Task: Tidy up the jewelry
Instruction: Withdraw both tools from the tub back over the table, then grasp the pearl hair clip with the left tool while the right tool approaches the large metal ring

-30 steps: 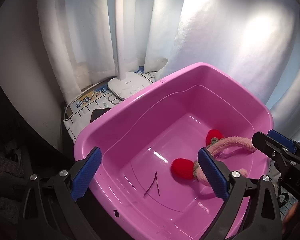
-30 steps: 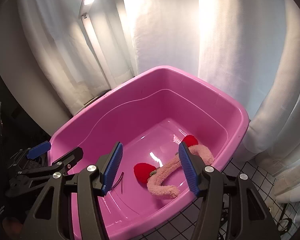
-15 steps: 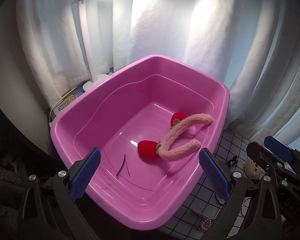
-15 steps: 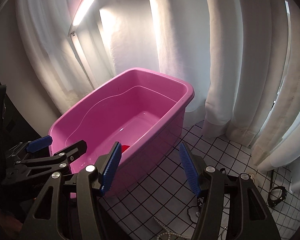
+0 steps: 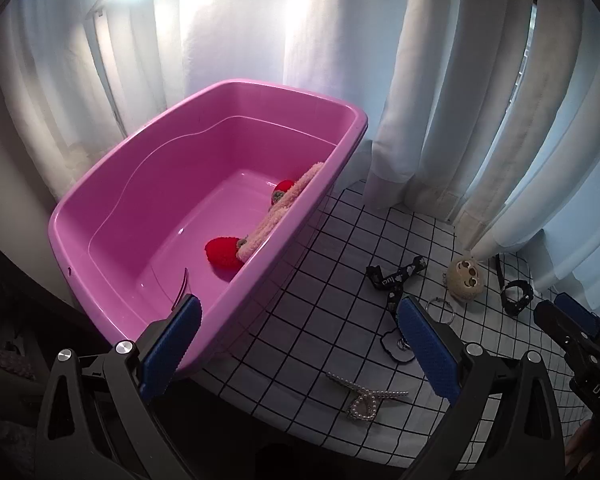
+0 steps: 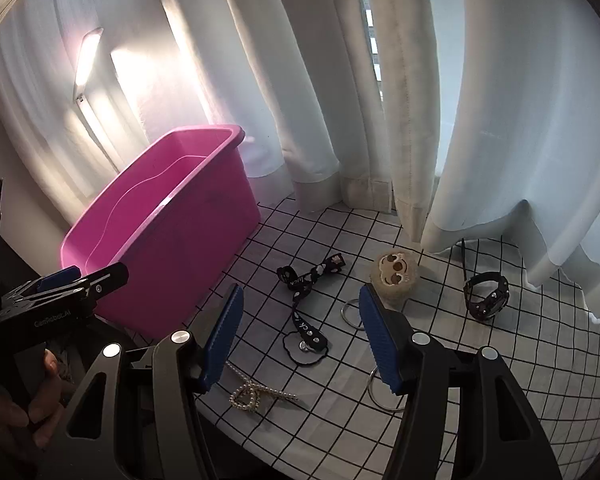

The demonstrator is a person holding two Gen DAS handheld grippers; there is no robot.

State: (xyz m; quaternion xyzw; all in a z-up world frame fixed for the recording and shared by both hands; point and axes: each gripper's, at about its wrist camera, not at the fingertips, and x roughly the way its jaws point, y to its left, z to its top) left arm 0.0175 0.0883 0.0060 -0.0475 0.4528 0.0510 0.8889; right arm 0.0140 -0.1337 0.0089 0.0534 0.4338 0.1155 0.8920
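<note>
Both your views have swung right off the pink tub [image 5: 148,208]; your left claw [image 5: 300,344] and right claw [image 6: 300,332] hang released. Nearest on the grid-cloth worktop [image 6: 480,360] lies the pearl clip [image 6: 256,394], then lanyard [image 6: 304,280] and watch [image 6: 486,294]; curtains [image 6: 380,80] behind. The plush headband [image 5: 284,208] lies in the tub.

Left gripper [image 5: 298,344] jaws spread wide, empty, right gripper [image 6: 300,334] jaws spread wide, empty, both held side by side, angled downward

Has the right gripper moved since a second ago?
Yes. The right gripper, open and empty, swung right, away from the pink tub: it was over the tub's inside, now it is over the grid cloth and lanyard.
</note>
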